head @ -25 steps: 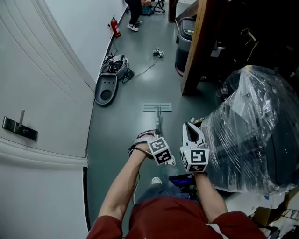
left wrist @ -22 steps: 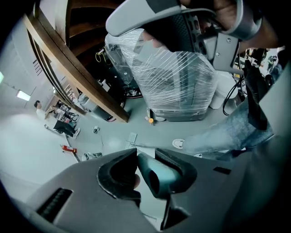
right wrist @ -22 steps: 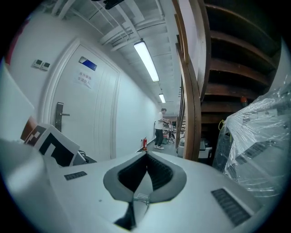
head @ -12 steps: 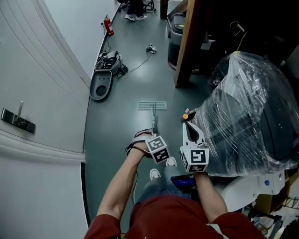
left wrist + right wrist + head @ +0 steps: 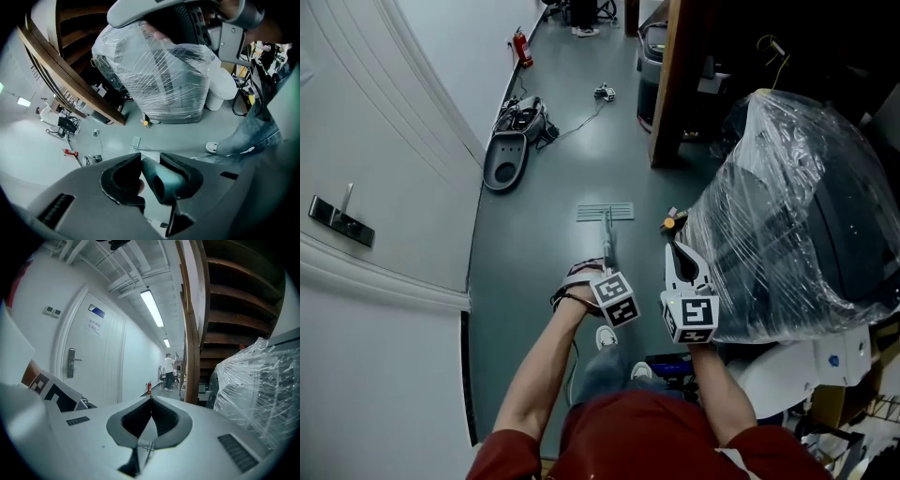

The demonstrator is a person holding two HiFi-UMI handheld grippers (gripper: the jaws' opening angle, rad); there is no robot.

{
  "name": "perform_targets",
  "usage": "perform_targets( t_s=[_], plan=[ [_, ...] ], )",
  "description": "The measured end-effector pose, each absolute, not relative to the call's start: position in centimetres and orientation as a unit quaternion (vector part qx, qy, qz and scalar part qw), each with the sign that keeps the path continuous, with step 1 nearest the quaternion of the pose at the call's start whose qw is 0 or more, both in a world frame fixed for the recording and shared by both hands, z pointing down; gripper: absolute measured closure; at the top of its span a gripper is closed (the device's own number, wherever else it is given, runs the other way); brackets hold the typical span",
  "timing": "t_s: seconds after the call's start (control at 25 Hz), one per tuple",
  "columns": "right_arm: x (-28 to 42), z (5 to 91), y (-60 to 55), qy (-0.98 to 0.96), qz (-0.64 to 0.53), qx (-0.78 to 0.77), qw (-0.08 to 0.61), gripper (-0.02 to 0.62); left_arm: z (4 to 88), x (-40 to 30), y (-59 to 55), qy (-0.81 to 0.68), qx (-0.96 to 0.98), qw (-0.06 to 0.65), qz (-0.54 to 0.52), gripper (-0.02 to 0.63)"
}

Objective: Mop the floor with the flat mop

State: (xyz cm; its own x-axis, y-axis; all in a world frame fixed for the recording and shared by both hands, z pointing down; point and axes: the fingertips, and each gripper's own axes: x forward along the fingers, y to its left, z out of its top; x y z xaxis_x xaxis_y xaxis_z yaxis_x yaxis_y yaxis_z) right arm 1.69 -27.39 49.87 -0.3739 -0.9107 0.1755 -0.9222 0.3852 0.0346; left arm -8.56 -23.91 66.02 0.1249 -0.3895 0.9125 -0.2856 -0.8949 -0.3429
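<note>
The flat mop's pale head [image 5: 605, 212] lies flat on the grey-green floor ahead of me. Its thin handle [image 5: 608, 242] runs back to my left gripper [image 5: 606, 273]. In the left gripper view the left gripper [image 5: 150, 172] is shut on the handle's teal grip [image 5: 161, 178], and the mop head [image 5: 135, 141] shows small on the floor beyond. My right gripper [image 5: 676, 247] hovers to the right of the handle, apart from it. In the right gripper view the right gripper [image 5: 151, 401] has its jaws closed tip to tip with nothing between them.
A big plastic-wrapped bundle [image 5: 787, 206] crowds the right side, with a small orange thing [image 5: 670, 223] at its foot. A wooden post [image 5: 667, 84] stands ahead on the right. A grey device [image 5: 506, 161] with cables lies by the left wall, a fire extinguisher [image 5: 522, 47] beyond. A door handle [image 5: 333, 220] is at left.
The mop head has slid a little back toward me across the floor. My feet have shifted and the view has swung slightly. Both grippers keep their hold and spacing.
</note>
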Motion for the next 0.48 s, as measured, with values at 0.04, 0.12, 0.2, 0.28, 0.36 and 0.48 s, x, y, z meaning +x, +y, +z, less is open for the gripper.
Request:
perform_targets(
  t_s=[0.04, 0.12, 0.2, 0.28, 0.36, 0.48],
  plan=[
    [2.3, 49.9, -26.6, -0.827, 0.035, 0.554, 0.084, 0.577, 66.0, -8.1, -23.2, 0.225, -0.748, 0.042, -0.623, 0.471],
    [3.4, 50.2, -25.1, -0.827, 0.038, 0.555, 0.085, 0.577, 66.0, -7.3, -21.9, 0.225, -0.746, 0.041, -0.625, 0.471],
    [4.8, 50.4, -23.7, -0.826, 0.04, 0.555, 0.085, 0.577, 66.1, -6.1, -20.6, 0.226, -0.744, 0.041, -0.627, 0.471],
    [6.1, 50.4, -22.5, -0.826, 0.041, 0.556, 0.083, 0.577, 66.2, -4.9, -19.3, 0.225, -0.742, 0.042, -0.631, 0.47],
    [7.1, 50.4, -21.4, -0.826, 0.041, 0.557, 0.079, 0.577, 66.2, -4.0, -18.0, 0.223, -0.739, 0.042, -0.634, 0.47],
    [8.2, 50.3, -19.8, -0.826, 0.043, 0.557, 0.075, 0.577, 66.2, -3.2, -16.1, 0.221, -0.737, 0.042, -0.637, 0.471]
  ],
)
